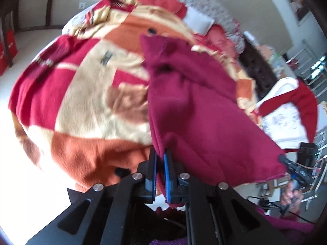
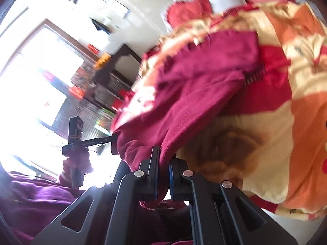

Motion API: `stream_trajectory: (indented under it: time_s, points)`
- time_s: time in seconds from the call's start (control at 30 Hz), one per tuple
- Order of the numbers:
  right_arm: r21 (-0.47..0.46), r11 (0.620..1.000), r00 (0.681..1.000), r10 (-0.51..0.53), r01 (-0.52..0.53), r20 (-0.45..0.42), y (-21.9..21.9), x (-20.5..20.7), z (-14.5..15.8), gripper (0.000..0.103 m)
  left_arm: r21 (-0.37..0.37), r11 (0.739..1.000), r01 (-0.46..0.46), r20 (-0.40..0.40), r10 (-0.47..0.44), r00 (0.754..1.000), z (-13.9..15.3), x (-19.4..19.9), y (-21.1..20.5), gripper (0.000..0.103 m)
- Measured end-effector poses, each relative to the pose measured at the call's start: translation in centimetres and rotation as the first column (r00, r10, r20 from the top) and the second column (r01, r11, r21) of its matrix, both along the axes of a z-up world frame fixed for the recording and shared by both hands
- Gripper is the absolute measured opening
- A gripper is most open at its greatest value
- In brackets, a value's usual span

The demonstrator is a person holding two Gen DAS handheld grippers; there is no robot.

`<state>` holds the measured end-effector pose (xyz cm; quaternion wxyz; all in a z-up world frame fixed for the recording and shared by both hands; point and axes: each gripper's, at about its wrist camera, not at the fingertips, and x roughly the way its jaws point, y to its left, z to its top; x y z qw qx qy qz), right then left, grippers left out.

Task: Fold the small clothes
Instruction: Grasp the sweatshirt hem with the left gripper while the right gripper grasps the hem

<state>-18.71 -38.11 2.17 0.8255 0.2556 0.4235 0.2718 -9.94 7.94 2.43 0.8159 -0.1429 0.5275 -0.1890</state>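
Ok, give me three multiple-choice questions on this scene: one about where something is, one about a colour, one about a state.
1. The garment hangs over what?
A. a patterned blanket
B. a bare wooden floor
C. a sink

2. What colour is the garment?
A. navy
B. magenta
C. grey

3. How are the tongs?
A. both open
B. only the left shut
C. both shut on the garment

Answers:
1 A, the orange, cream and red blanket spreads beneath.
2 B, the fleece garment is deep magenta.
3 C, the left tongs and the right tongs each pinch its edge.

Bright daylight; window (image 2: pixel 40 77) blown out, glare left; motion blur throughout; fisheye bending, dark vignette edges.
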Motion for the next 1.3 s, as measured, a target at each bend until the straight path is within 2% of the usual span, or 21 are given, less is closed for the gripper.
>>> stream_trajectory:
  time_s: [0.1,0.3,0.37,0.43,0.53,0.63,0.73,0.83,0.93,1.03,1.13,1.23,1.27,1.3]
  points:
    - [-0.013,1.000,1.000,-0.011,0.011,-0.005,-0.5,-0.1,0.4,0.000,0.051,0.998,0.035,0.010,-0.036,0.999,0.0,-0.4,-0.8,0.007]
    - [-0.070,0.997,0.988,-0.046,0.036,-0.150,-0.9,0.4,-3.6,0.000,0.105,0.992,0.076,-0.125,-0.063,0.990,-4.6,-0.3,-3.1,0.007]
    - [-0.062,0.998,0.986,-0.038,0.028,-0.165,-0.7,1.1,-4.3,0.000,0.115,0.990,0.085,-0.115,-0.072,0.991,-4.3,0.4,-3.4,0.007]
    - [-0.056,0.998,0.989,-0.034,0.026,-0.142,-0.8,2.0,-3.6,0.000,0.109,0.990,0.087,-0.077,-0.078,0.994,-3.1,1.6,-3.5,0.007]
    - [-0.050,0.998,0.996,-0.046,0.043,-0.071,-1.4,5.1,-1.5,0.000,0.082,0.994,0.071,0.003,-0.071,0.997,-0.3,5.4,-3.7,0.007]
    - [-0.056,0.995,0.997,-0.083,0.083,0.003,-2.5,9.6,0.4,0.000,0.088,0.995,0.049,0.088,-0.057,0.995,1.8,9.9,-4.4,0.007]
    - [-0.070,0.989,0.991,-0.130,0.133,0.043,-3.4,15.1,1.1,0.000,0.090,0.996,0.006,0.135,-0.019,0.991,2.5,16.2,-5.8,0.007]
    - [-0.090,0.976,0.980,-0.194,0.198,0.050,-4.6,20.4,0.6,0.000,0.117,0.993,-0.034,0.154,0.015,0.988,1.7,21.7,-7.0,0.007]
    - [-0.109,0.962,0.968,-0.252,0.252,0.014,-5.6,25.4,-1.2,0.000,0.138,0.989,-0.052,0.130,0.034,0.991,-0.3,26.8,-8.3,0.007]
    - [-0.108,0.955,0.959,-0.282,0.278,-0.027,-6.1,28.6,-2.8,0.000,0.163,0.985,-0.062,0.095,0.047,0.994,-2.7,30.9,-9.2,0.007]
    - [-0.109,0.947,0.950,-0.308,0.301,-0.056,-6.8,30.8,-4.6,0.000,0.159,0.984,-0.075,0.075,0.063,0.995,-4.5,33.0,-9.5,0.007]
    - [-0.096,0.939,0.933,-0.341,0.331,-0.117,-7.8,32.5,-6.4,0.000,0.131,0.989,-0.067,0.048,0.061,0.997,-5.3,33.9,-9.6,0.012]
    - [-0.084,0.938,0.928,-0.346,0.337,-0.140,-8.1,32.8,-6.7,0.000,0.107,0.993,-0.051,0.034,0.047,0.998,-5.3,34.1,-9.5,0.022]
    - [-0.065,0.938,0.926,-0.347,0.341,-0.149,-8.3,32.8,-6.8,0.000,0.080,0.996,-0.036,0.027,0.034,0.999,-5.0,34.0,-9.2,0.039]
